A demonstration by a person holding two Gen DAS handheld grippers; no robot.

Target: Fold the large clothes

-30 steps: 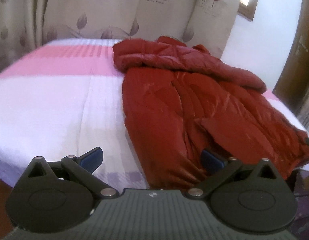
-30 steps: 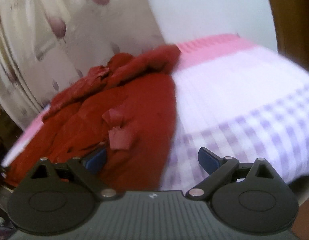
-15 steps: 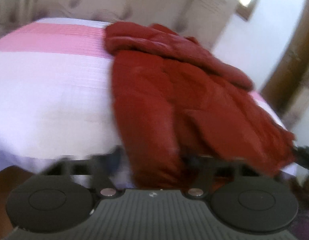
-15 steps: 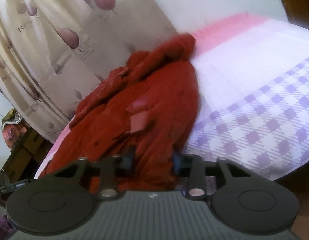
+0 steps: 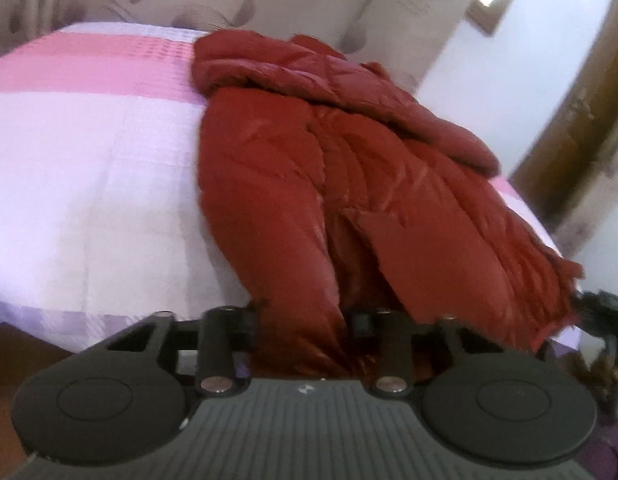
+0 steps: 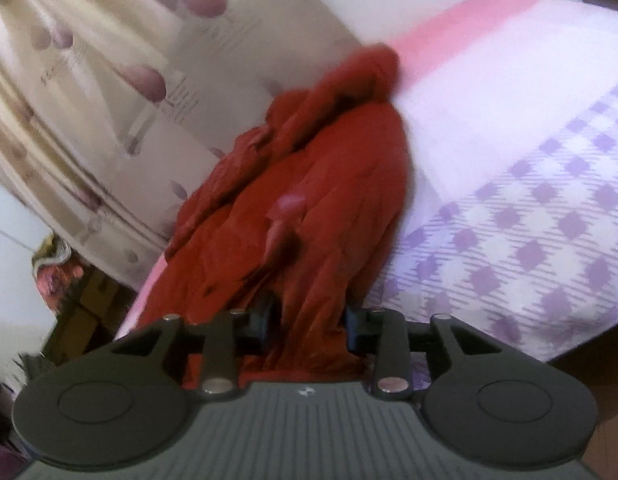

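Observation:
A large red padded jacket (image 5: 349,168) lies lengthwise on the bed (image 5: 89,184), collar end far, hem at the near edge. My left gripper (image 5: 305,322) is shut on the jacket's hem near its left corner. In the right wrist view the same jacket (image 6: 309,208) runs away from me, and my right gripper (image 6: 307,322) is shut on a bunch of its hem at the bed's near edge. A pinkish tag or pocket flap (image 6: 287,208) shows mid-jacket.
The bed cover is white with a pink band (image 5: 89,68) far and purple checks (image 6: 529,240) near. A leaf-print curtain (image 6: 89,100) hangs behind the bed. A wooden door frame (image 5: 581,112) stands right. Clutter (image 6: 57,272) sits on the floor beside the bed.
Both grippers went from open to shut on the jacket's hem. Both moved in and down to the bed's near edge, and the fabric now bunches between the fingers.

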